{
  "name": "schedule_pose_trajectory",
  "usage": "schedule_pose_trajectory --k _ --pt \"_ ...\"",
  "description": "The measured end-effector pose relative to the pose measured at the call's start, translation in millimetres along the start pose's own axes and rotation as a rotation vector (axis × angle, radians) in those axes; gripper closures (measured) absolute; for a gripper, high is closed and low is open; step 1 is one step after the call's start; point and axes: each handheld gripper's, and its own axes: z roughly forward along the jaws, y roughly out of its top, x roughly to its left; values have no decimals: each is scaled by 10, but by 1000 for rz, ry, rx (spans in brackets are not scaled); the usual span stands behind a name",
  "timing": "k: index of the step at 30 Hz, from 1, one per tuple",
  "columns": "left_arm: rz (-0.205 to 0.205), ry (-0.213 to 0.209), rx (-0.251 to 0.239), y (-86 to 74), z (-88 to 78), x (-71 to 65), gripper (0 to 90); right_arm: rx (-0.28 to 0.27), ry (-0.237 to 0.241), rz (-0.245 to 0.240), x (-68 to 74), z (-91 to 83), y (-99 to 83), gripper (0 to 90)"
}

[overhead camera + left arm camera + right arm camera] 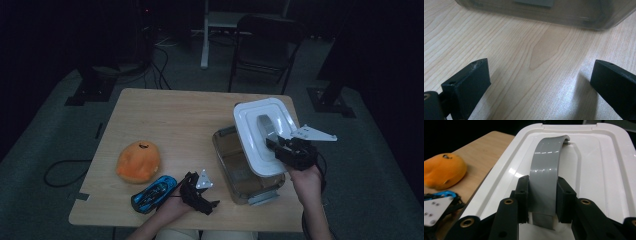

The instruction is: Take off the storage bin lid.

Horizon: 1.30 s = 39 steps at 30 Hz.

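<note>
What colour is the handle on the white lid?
Grey; the handle arches over the lid, gripped by the right gripper. Clearest in the right gripper view.

Low over the table [529, 50] here, pale wood grain running slantwise across the frame. The left gripper [540, 82] has its two black jaws standing wide apart, bare wood between them and nothing touching either pad. Just beyond, along the top edge of the view, sits the clear plastic box [564, 13], its smoky wall resting on the wood, with a grey latch at its upper rim.
</note>
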Motion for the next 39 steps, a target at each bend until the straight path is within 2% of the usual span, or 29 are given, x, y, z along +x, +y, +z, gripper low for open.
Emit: schedule_pose_trajectory --k 13,18,22,25,27,29,39 --pt "2 1 -1 0 1 1 31 -33 -136 60 -520 -110 16 681" --pt "1 0 -1 -1 1 1 32 -7 -184 85 -738 -76 -50 680" --pt "1 1 -1 -1 2 1 31 26 -207 106 -885 30 -169 680" --pt "3 1 1 -1 0 2 32 34 -208 134 -989 137 -295 680" --pt "0 0 -1 -1 1 0 32 34 -205 137 -1011 166 -325 680" --pt "4 -1 2 -1 -1 3 32 59 -202 149 -1091 306 -436 680" --pt "4 -1 2 -1 0 2 32 99 -180 183 -1199 708 -658 680"
